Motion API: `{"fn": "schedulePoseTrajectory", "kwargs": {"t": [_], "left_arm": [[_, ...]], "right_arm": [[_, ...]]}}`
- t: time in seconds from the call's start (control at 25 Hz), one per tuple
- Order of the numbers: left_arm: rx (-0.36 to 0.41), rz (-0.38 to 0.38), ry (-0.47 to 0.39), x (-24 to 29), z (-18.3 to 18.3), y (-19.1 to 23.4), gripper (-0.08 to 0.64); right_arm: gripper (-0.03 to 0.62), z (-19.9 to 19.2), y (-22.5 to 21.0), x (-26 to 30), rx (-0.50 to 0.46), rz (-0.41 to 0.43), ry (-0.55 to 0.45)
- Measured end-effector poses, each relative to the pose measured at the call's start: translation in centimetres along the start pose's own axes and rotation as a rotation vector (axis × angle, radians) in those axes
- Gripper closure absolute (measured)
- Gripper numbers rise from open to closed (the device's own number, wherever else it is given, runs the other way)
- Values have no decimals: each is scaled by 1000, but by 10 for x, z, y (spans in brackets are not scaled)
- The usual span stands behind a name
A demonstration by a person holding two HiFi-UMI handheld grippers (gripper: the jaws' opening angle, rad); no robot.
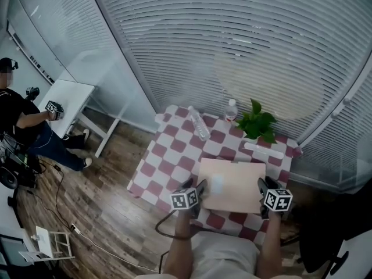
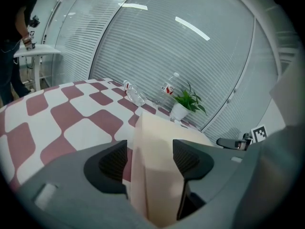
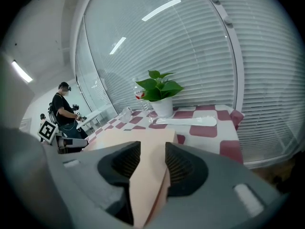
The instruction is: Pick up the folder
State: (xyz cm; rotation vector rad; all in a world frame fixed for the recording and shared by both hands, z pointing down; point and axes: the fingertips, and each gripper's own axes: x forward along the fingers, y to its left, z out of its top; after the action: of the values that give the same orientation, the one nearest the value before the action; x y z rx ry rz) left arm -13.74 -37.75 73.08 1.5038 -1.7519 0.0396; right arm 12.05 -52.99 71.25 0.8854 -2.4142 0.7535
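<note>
Folder of pale beige card lies flat on the red-and-white checked tablecloth, its long side running across between both hands. The left gripper and the right gripper each straddle a near corner with jaws spread and pads not pressing it, and neither is nearer than the other.

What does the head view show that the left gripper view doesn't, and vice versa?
Only the head view: the brown wooden floor. Only the left gripper view: the ribbed inner faces of the black fingers of the left gripper, either side of the flat beige folder's edge. Both: that folder, the red-and-white checked tablecloth and the green potted plant.
</note>
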Motion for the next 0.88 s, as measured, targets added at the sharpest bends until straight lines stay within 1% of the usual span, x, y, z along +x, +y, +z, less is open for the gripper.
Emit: {"fn": "schedulePoseTrajectory", "kwargs": {"t": [0.08, 0.16, 0.28, 0.36, 0.44, 0.52, 0.72, 0.76, 0.88], "left_arm": [[-15, -21, 17, 5, -3, -2, 271], [-15, -41, 38, 11, -6, -4, 263], [-8, -57, 75, 17, -11, -8, 256], [-6, -57, 106, 19, -15, -9, 256], [3, -60, 136, 24, -19, -13, 256], [3, -64, 152, 27, -21, -15, 256], [-45, -91, 146, 25, -22, -12, 236], [-45, -98, 152, 25, -23, -12, 235], [-26, -100, 167, 27, -28, -15, 217]], "right_arm": [[391, -2, 2, 4, 7, 29, 21], [319, -7, 5, 9, 26, 66, 50], [261, -14, 12, 13, 62, 127, 87], [253, -17, 12, 13, 60, 141, 97], [253, -22, 5, 11, 62, 130, 111], [236, -28, 1, 10, 75, 133, 131], [206, -43, 14, 17, 86, 205, 197], [190, -44, 16, 18, 78, 211, 204], [190, -48, 14, 22, 43, 201, 223]]}}
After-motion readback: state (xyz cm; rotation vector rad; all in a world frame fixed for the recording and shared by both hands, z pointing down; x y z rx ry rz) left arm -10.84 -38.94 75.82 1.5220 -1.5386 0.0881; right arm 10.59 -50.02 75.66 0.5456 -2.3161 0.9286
